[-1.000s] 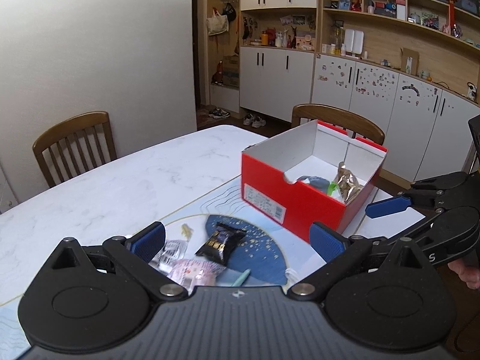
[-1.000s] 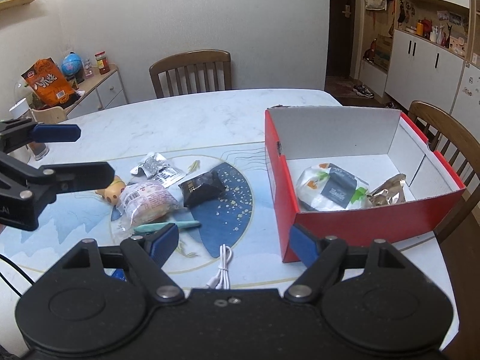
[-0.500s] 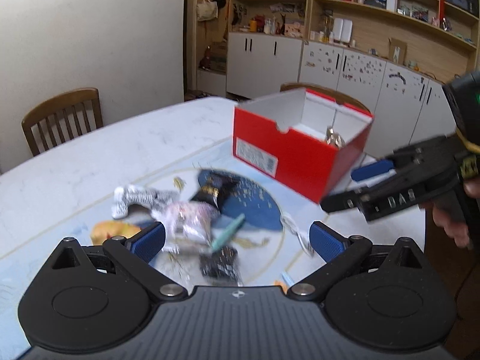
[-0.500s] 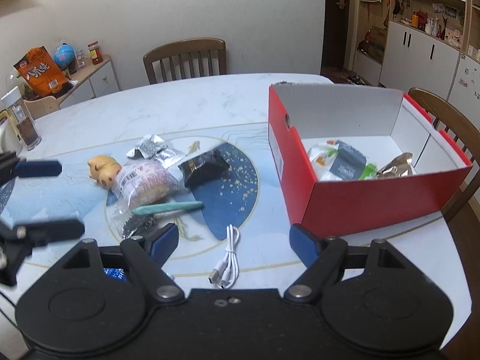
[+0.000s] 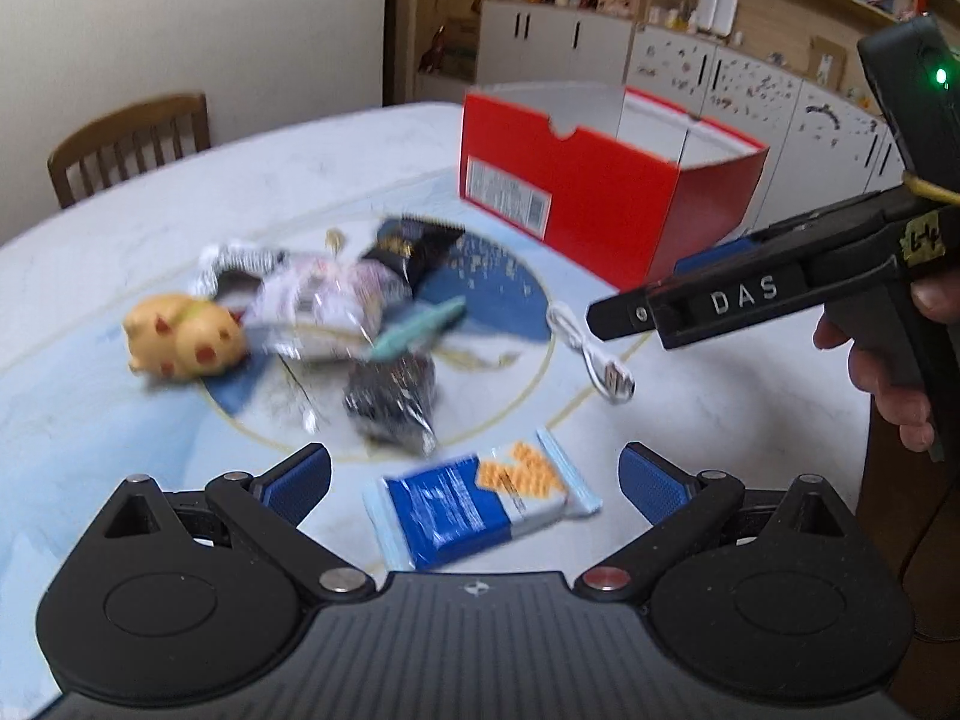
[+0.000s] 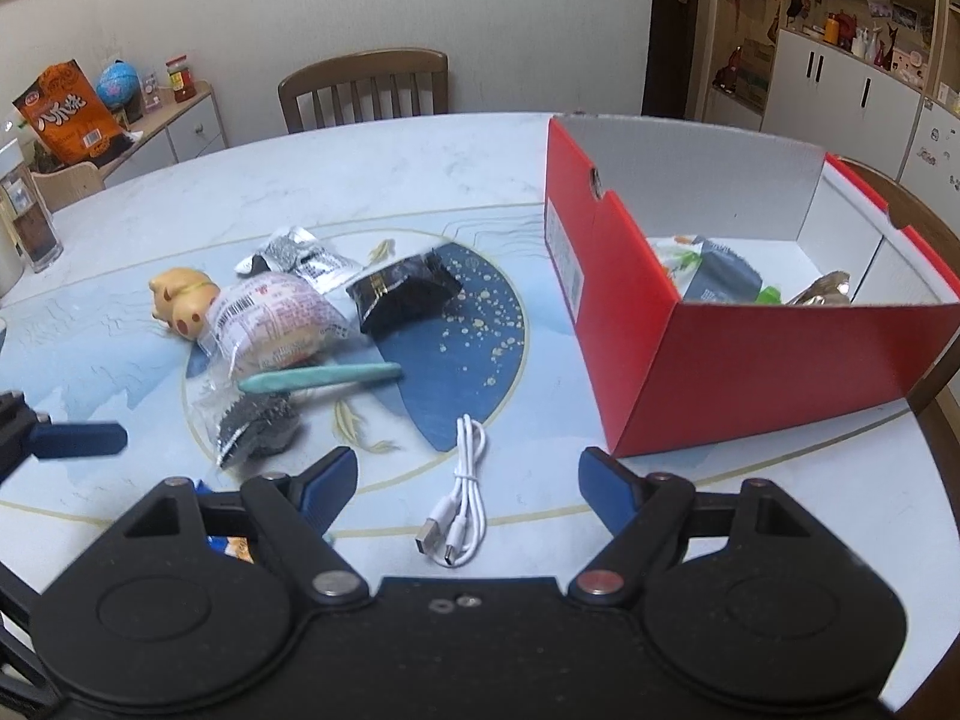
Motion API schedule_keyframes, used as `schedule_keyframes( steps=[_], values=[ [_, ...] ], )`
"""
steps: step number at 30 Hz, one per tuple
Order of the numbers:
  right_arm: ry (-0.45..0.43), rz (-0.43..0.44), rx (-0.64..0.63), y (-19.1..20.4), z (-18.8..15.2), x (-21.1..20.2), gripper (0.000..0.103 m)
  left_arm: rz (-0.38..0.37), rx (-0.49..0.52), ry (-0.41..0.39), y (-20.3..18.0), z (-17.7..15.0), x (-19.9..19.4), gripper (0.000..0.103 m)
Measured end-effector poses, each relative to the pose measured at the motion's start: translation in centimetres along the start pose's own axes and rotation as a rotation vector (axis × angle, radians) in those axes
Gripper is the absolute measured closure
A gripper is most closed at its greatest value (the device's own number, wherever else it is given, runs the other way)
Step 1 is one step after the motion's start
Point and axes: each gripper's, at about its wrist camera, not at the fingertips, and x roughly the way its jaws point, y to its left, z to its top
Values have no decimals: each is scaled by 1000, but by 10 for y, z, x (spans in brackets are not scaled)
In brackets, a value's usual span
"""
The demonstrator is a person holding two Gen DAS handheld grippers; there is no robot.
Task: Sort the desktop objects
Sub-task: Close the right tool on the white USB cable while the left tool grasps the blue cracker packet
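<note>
Nearest the left gripper (image 5: 474,483), whose blue-padded jaws stand wide apart and hold nothing, a blue and orange foil snack packet (image 5: 474,507) lies flat on the pale marble-patterned desk (image 5: 180,198), in front of the gap between the pads and touching neither. The right gripper (image 6: 468,483) is likewise spread wide and empty, hovering over a coiled white USB cable (image 6: 459,501) that lies on the desk just in front of its jaws. Taking the open red cardboard shoebox (image 6: 750,354) as the landmark, the cable lies near the box's closest left corner, and the remaining loose things form a cluster well to the box's left on the round blue pattern of the desk. In that cluster sit a clear packet of dark contents (image 6: 255,429), a slim teal pen (image 6: 318,378), a pink-printed wrapped bun (image 6: 276,324), a yellow toy pig (image 6: 180,303) touching the bun's far-left side, a black foil sachet (image 6: 405,294) and a silver crinkled sachet (image 6: 300,258) beyond them. Inside the box rest a grey and green packet (image 6: 717,279) and a gold foil wrapper (image 6: 825,291). A brown wooden chair (image 6: 366,90) stands beyond the desk's far edge.
</note>
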Motion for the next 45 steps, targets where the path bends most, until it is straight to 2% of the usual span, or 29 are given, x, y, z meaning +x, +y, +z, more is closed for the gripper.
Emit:
schedule_keyframes(
  steps=[12,20,30,34,39,41,45],
  values=[
    [32,-19,-35,-2,-9,24,25,116,-62,10,-20,-11,23,1],
    [52,-12,-60,0,-12,39,31,179,-70,4,-27,-17,30,1],
    [59,-11,-72,3,-12,49,36,194,-90,17,-26,-21,37,1],
    [52,-4,-58,3,-8,52,44,194,-86,13,-27,-19,39,2],
    [36,-4,-61,3,-9,52,49,196,-82,7,-28,-19,39,5],
    [33,-2,-61,3,-9,52,57,194,-77,3,-28,-19,38,9],
    [29,-3,-61,4,-7,53,67,188,-68,-1,-29,-18,37,15]
  ],
)
